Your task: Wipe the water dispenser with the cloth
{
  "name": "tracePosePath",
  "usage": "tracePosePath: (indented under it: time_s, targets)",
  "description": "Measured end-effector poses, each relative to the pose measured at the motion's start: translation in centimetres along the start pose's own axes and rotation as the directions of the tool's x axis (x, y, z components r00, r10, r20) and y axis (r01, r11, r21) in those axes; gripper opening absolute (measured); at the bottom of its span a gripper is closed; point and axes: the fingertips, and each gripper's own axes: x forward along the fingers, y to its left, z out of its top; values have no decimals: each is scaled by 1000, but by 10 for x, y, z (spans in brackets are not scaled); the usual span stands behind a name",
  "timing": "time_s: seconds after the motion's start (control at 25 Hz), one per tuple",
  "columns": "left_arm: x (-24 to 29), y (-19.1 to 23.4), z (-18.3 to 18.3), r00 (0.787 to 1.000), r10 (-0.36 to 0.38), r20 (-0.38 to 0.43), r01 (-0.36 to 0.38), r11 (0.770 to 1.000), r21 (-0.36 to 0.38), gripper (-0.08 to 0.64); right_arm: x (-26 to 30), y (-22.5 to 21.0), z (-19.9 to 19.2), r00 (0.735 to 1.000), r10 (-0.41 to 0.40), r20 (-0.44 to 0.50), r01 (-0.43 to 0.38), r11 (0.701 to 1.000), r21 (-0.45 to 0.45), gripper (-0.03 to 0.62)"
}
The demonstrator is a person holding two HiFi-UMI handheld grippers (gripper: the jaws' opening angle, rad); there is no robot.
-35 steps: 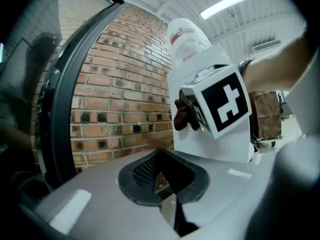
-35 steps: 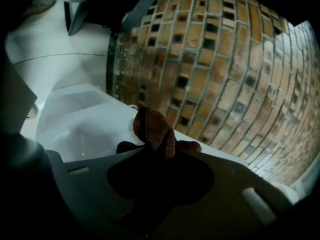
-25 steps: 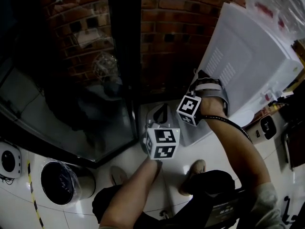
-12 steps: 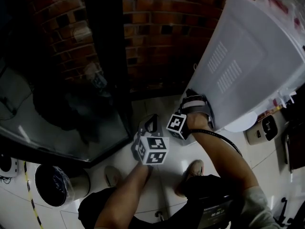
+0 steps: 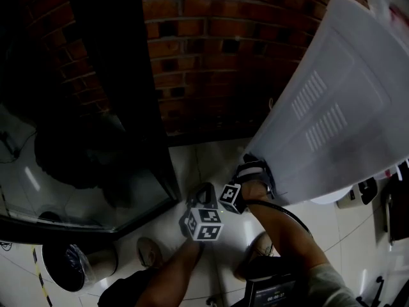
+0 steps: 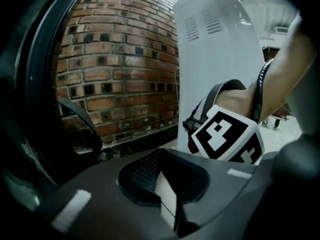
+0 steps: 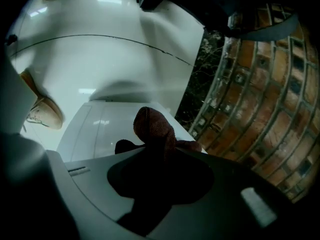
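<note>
Right gripper view — right gripper clamps cloth; left gripper closed, empty.

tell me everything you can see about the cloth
The cloth is dark reddish-brown with a fuzzy, towel-like nap. It is bunched up and clamped between the jaws of the right gripper. A rounded fold pokes out past the jaws, with smaller lumps on either side. It sits in front of the white side panel of the water dispenser. Whether it touches the panel cannot be told. The head view does not show it.
</note>
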Motion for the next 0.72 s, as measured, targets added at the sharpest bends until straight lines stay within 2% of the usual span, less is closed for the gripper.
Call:
tracePosePath:
  time_s: [0.24, 0.44, 0.6, 0.72]
  targets:
    - [27, 1, -37, 998, -2, -67, 0, 1000, -23, 0, 33, 15, 36, 998, 48, 28, -47, 999, -15, 109]
    - [34, -1, -54, 995, 5, -95, -9, 999, -42, 0, 48, 23, 48, 997, 76, 30, -75, 996, -41, 109]
    - [28, 6, -47, 996, 18, -87, -22, 999, -39, 0, 36, 13, 40, 998, 45, 36, -44, 999, -25, 110]
    - [12, 9, -32, 997, 27, -70, -28, 999, -15, 0, 11, -6, 21, 999, -11, 45, 10, 1000, 12, 110]
